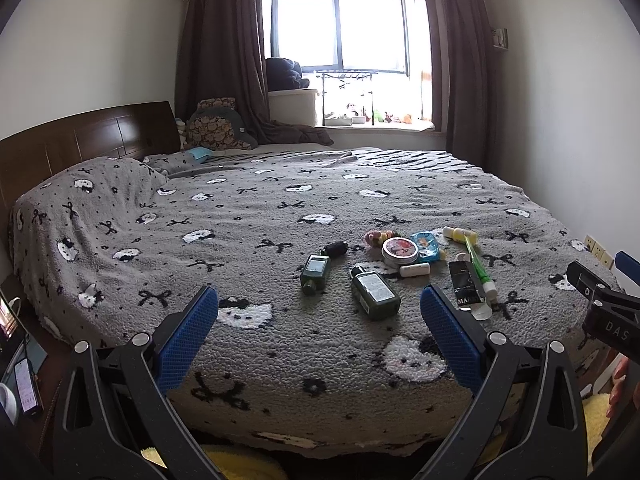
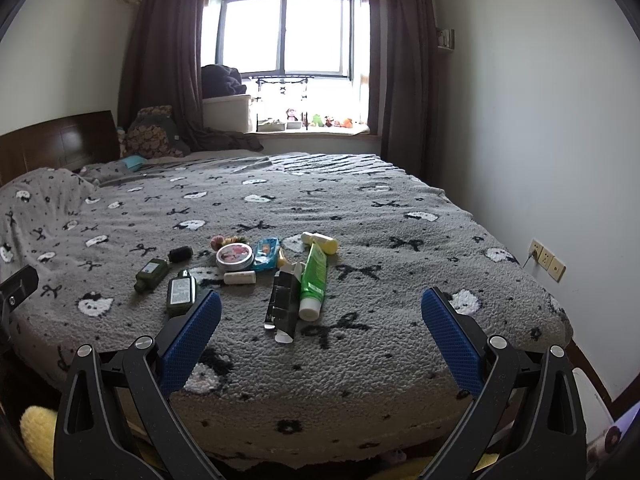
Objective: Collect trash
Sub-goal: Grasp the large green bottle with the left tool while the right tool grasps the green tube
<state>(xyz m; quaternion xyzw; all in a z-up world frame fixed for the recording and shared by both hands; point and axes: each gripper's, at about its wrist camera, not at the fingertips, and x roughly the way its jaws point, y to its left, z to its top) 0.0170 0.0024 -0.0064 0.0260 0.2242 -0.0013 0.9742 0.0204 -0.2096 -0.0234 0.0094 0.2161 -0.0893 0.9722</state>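
Note:
Several items lie on the grey patterned bed cover (image 1: 248, 208): two dark green bottles (image 1: 375, 292) (image 1: 315, 272), a round tin (image 1: 400, 251), a black carton (image 1: 465, 286), a green tube (image 1: 478, 268), a small white tube (image 1: 414, 270), a blue packet (image 1: 427, 245) and a yellow-white container (image 1: 460, 234). In the right wrist view the carton (image 2: 285, 300), green tube (image 2: 314, 276) and nearer green bottle (image 2: 181, 292) lie just ahead. My left gripper (image 1: 319, 312) is open and empty, short of the items. My right gripper (image 2: 321, 312) is open and empty.
A wooden headboard (image 1: 80, 136) stands at the left, a window (image 1: 340, 28) with dark curtains at the back. A wall with sockets (image 2: 546, 260) runs on the right. A phone (image 1: 26, 392) lies on a side surface at the lower left. The other gripper's body (image 1: 600, 304) shows at the right.

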